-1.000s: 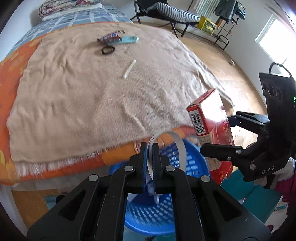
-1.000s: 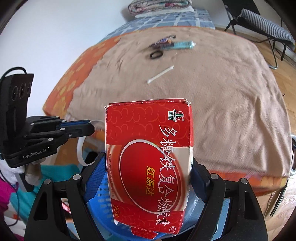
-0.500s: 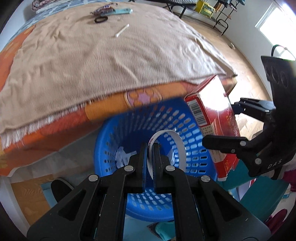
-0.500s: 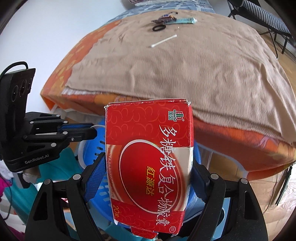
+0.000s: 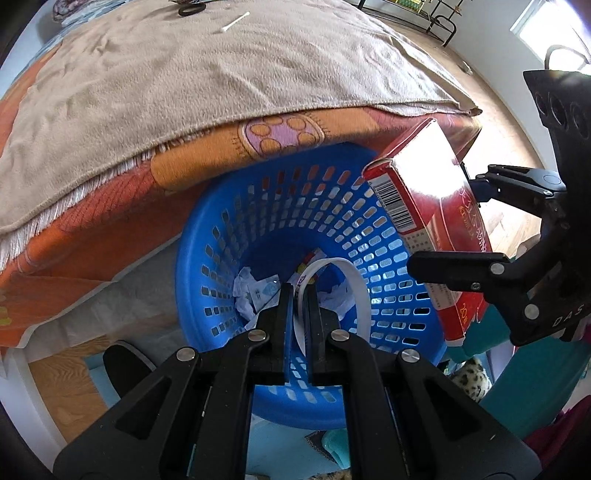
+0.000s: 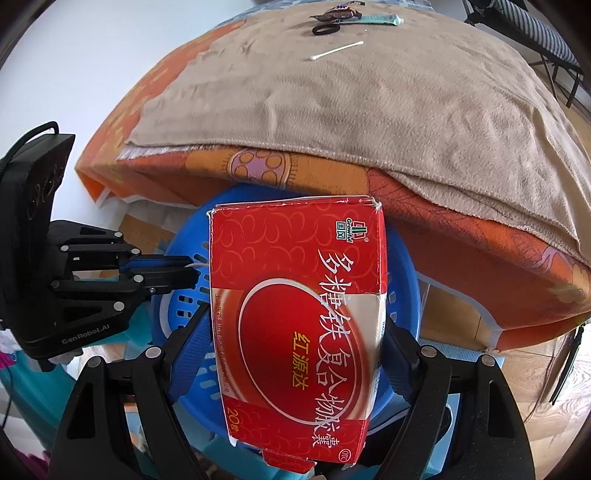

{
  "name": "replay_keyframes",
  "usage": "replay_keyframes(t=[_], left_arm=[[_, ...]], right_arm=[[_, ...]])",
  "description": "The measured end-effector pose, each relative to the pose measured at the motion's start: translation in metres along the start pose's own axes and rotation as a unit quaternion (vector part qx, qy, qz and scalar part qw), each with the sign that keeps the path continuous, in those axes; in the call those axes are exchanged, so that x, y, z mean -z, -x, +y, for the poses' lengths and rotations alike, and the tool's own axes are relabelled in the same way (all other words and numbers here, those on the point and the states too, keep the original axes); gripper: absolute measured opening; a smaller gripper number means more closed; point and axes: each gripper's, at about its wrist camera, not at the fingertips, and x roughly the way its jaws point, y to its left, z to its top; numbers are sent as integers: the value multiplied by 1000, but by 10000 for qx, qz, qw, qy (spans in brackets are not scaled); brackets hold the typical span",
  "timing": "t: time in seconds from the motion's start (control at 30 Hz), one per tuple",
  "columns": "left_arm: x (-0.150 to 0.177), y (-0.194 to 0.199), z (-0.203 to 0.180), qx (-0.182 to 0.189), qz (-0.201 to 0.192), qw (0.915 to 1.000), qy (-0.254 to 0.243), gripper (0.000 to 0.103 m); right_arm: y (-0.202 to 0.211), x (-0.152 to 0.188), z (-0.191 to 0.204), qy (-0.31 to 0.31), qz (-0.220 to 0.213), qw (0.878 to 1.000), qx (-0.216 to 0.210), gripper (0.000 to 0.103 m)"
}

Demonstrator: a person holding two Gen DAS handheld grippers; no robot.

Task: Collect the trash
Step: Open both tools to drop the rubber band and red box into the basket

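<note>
Trash in both grips, above a blue basket (image 5: 207, 258) on the floor against the bed (image 5: 110, 229). Left hand-held gripper (image 5: 300, 291) pinched tight on a curled white strip (image 5: 356, 280), loop arching to the right over the basket's inside. Right hand-held gripper (image 6: 295, 354) spread wide yet clamped on a red box (image 6: 295, 295), blue pads pressed on its two long sides, printed face up toward the camera, top flap edge torn. In the left wrist view, same red box (image 5: 436, 206) tilted over the basket's right rim, barcode side facing inward, right hand-held gripper (image 5: 476, 225) behind it. In the right wrist view, left hand-held gripper (image 6: 192, 271) just left of the box, over the basket (image 6: 173, 295) rim. Crumpled white paper (image 5: 255, 291) and other scraps already at the basket's bottom. More litter on the beige blanket (image 6: 406, 103) at the far end of the bed: a cotton swab (image 6: 336, 50), a black ring (image 6: 325, 28), a teal wrapper (image 6: 380, 19) and a dark wrapper (image 6: 336, 14), all well apart from the basket. Orange patterned sheet (image 6: 332, 177) showing under the blanket's edge.
</note>
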Motion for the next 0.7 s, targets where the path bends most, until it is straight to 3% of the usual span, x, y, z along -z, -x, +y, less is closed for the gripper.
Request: replay_keyframes(t=[0.2, 0.27, 0.33, 0.7], left_arm=[[-1, -4, 2, -70, 68, 9999, 37, 5], [-1, -5, 4, -79, 82, 9999, 69, 22], [-1, -4, 5, -86, 72, 9999, 87, 31], [0, -6, 5, -139, 99, 9998, 102, 31]], right_arm=[[-2, 0, -1, 27, 61, 9999, 76, 82], [-5, -1, 0, 13, 87, 9999, 80, 82], [-7, -1, 0, -23, 86, 10000, 41, 82], [-6, -1, -5, -112, 71, 9999, 37, 82]])
